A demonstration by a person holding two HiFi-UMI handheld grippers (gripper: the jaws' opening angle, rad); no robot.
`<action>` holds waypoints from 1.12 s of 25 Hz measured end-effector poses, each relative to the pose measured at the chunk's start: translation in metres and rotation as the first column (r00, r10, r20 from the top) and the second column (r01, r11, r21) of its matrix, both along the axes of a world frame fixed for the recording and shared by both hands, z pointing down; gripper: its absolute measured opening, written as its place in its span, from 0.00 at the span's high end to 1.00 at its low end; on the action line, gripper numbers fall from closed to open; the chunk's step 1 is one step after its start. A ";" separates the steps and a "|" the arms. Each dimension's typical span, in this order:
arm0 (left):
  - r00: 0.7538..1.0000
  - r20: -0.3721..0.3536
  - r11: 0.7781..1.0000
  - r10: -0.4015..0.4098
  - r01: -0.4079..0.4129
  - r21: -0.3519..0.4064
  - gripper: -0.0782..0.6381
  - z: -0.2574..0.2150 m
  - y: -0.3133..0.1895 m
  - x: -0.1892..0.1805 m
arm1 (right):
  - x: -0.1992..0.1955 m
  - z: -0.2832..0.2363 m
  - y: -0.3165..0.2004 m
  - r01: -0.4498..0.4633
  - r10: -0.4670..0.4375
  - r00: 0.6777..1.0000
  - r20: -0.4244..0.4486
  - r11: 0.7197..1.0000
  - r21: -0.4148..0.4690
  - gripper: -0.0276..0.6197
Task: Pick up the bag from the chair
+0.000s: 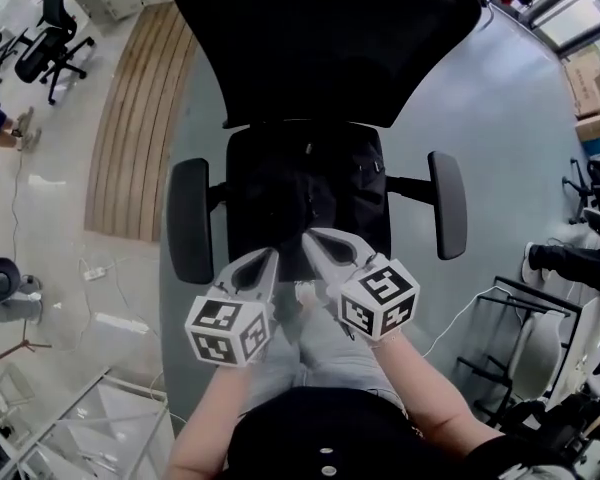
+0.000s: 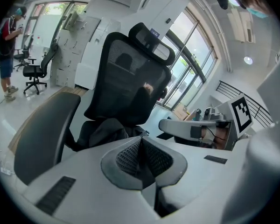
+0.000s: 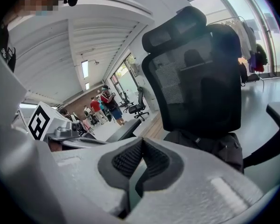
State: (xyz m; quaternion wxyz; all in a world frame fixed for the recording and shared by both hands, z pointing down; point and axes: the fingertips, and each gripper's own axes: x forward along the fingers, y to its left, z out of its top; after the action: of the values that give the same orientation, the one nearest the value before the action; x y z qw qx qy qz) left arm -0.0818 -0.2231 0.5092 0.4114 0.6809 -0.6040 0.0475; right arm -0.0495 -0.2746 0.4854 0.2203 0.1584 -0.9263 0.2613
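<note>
Forearms [image 1: 218,408] extend hand-held grippers [image 1: 272,256] [image 1: 312,238] (jaws together) toward bag [image 1: 305,186].

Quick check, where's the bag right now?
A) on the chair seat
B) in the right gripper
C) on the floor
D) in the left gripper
A: the black bag lies on the seat of the chair, while the left gripper and right gripper are both shut with nothing between their jaws.

A black bag [image 1: 302,193] lies on the seat of a black office chair [image 1: 325,48], seen from above between its armrests [image 1: 189,220]. The person's left tongs [image 1: 268,260] and right tongs [image 1: 314,240], side by side, point at the bag from the seat's front edge.
</note>
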 end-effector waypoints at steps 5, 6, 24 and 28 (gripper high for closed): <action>0.999 0.013 0.999 -0.043 0.043 -0.020 0.87 0.026 -0.014 -0.003 | -0.006 0.027 -0.018 0.034 -0.034 0.999 -0.026 0.999 -0.016 0.96; 0.998 0.020 0.998 -0.057 0.058 -0.021 0.87 0.032 -0.016 -0.005 | -0.008 0.033 -0.021 0.042 -0.043 0.999 -0.031 0.999 -0.019 0.96; 0.963 0.009 0.960 -0.268 0.268 -0.084 0.87 0.129 -0.047 -0.043 | -0.033 0.128 -0.066 0.100 -0.102 0.991 -0.089 0.995 -0.021 0.96; 0.965 0.009 0.961 -0.261 0.261 -0.087 0.87 0.144 -0.056 -0.044 | -0.038 0.145 -0.079 0.084 -0.086 0.992 -0.094 0.996 -0.024 0.96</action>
State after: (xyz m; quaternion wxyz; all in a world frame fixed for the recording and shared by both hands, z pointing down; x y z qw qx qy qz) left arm -0.1254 -0.2789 0.6529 0.4443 0.5767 -0.6853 0.0184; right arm -0.0871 -0.3536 0.6301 0.2766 0.1287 -0.9181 0.2531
